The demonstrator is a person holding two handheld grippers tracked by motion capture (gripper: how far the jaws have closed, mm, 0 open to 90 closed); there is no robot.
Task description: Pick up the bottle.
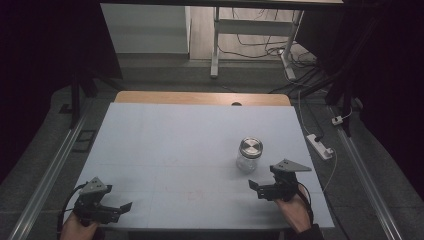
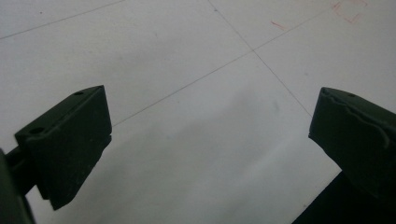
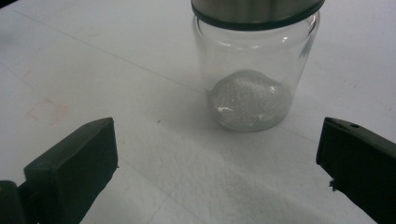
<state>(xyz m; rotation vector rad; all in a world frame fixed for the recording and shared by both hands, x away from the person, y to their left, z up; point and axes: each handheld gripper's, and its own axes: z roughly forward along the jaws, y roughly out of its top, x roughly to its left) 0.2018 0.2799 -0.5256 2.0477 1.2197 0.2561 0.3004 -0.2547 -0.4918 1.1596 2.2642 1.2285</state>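
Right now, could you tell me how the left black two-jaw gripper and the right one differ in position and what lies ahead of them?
The left black two-jaw gripper sits at the table's near-left corner; the right black two-jaw gripper sits near-right. The left faces bare white table sheet; the right faces the clear glass jar with a metal lid, untouched. Both are open and empty.

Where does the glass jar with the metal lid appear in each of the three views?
High view: the glass jar stands right of centre on the white table sheet, just beyond the right gripper.
Left gripper view: the jar is not in it.
Right gripper view: top centre, ahead of the open jaws.
Shared landmark: the faint red square mark.
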